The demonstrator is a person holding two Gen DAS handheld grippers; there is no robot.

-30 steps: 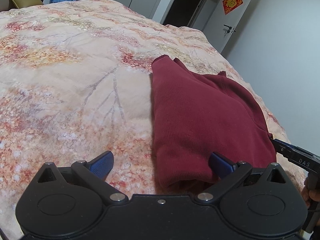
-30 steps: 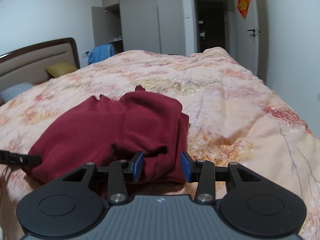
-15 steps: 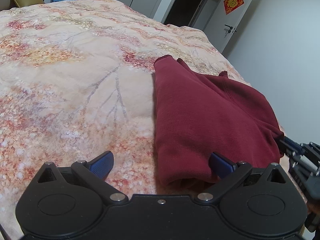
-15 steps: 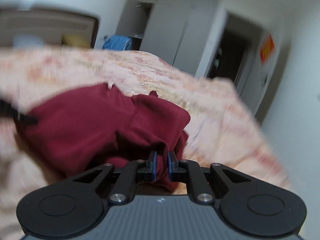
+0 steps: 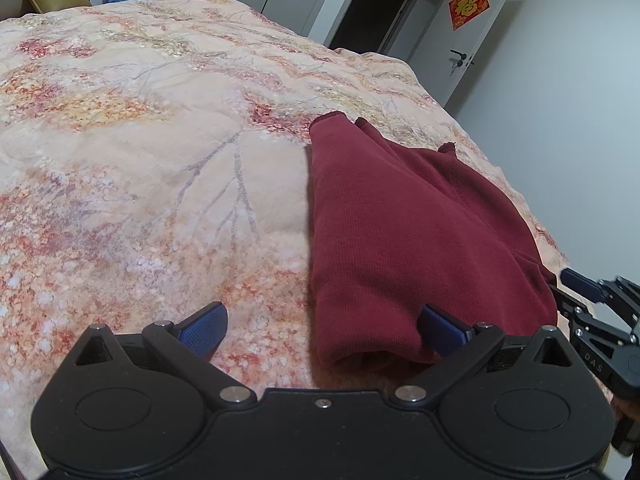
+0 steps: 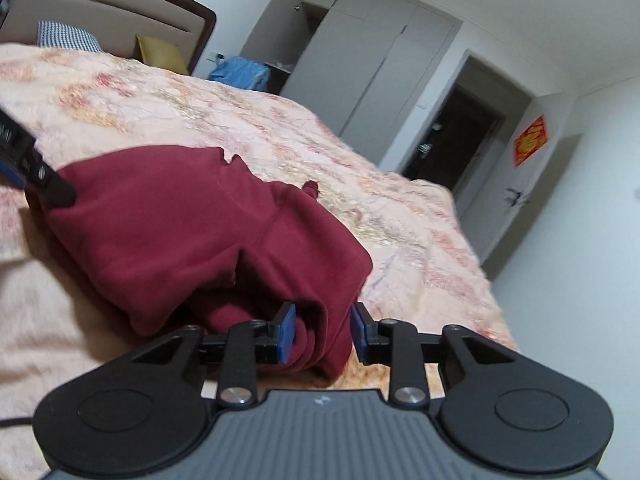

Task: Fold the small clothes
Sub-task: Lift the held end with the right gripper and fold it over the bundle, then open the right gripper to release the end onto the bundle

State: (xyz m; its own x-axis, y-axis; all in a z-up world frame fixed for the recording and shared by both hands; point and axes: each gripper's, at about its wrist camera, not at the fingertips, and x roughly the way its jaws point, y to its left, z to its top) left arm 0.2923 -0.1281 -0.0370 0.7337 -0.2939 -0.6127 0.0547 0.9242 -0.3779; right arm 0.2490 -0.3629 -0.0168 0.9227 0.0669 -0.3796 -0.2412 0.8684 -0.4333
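A: What's at the left?

B: The left gripper [image 5: 322, 324], jaws spread wide over the floral bedspread [image 5: 140, 160]. Its right pad lies on the near corner of the dark red sweatshirt [image 5: 400, 220]; nothing is pinched.

A: Where does that garment lie?

B: Folded on the bedspread, toward the bed's right edge, one cuff pointing up the bed.

A: And the right side?

B: The right gripper [image 6: 323, 334] has a bunched fold of the sweatshirt [image 6: 200, 220] between its pads, and its jaws are opening. Whether the pads touch the cloth, I can't tell.
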